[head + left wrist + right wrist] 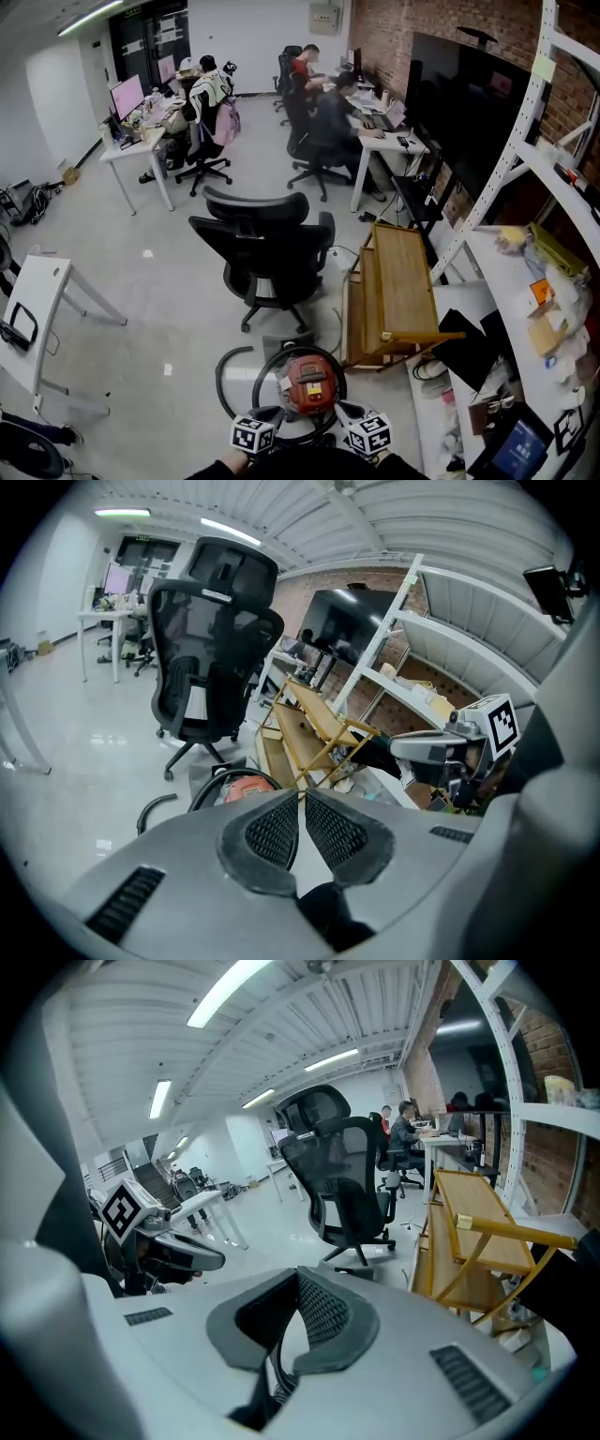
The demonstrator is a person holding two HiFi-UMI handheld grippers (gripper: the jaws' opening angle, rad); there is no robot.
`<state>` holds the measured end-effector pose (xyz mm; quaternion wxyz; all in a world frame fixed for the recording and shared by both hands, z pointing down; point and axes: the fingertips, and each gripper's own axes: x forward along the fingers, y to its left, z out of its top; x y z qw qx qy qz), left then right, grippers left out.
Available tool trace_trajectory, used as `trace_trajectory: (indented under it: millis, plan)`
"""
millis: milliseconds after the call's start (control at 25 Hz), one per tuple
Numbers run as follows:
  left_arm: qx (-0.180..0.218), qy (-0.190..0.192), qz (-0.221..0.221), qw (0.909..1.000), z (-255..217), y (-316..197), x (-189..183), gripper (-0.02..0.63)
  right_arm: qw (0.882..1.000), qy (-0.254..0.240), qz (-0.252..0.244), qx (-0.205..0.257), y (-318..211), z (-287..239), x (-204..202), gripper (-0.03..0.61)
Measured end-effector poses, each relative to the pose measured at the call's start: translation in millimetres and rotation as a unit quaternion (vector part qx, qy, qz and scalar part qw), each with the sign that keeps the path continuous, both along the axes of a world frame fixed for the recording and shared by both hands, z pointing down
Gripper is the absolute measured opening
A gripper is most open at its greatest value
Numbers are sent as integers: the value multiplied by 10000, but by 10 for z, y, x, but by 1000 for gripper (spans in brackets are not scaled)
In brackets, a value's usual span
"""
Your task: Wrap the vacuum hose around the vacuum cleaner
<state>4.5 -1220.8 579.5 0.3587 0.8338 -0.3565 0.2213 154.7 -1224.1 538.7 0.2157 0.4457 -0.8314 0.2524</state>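
The red vacuum cleaner (311,382) stands on the floor just ahead of me. Its black hose (270,362) loops round it, and a loose curved length (221,377) lies to the left. Both grippers hover low over it, side by side. My left gripper (272,414) is shut with nothing between its pads. The left gripper view shows the vacuum cleaner (246,787) and hose (200,796) just beyond the left gripper (302,799). My right gripper (343,412) is also shut; in its own view, below the right gripper (294,1277), a dark ribbed piece (279,1372) shows under the pads.
A black office chair (267,239) stands just beyond the vacuum cleaner. A tilted wooden rack (398,281) stands to the right, with white shelving (525,281) full of items behind it. At the left is a white folding table (37,300). People sit at desks at the back.
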Motion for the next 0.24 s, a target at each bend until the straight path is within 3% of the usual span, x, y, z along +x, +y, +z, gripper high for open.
trace_trajectory:
  millis: [240]
  plan:
    - [-50,24,35,10000,34,106,-21,40,10000,16,-45,5,71,-15,-92,14]
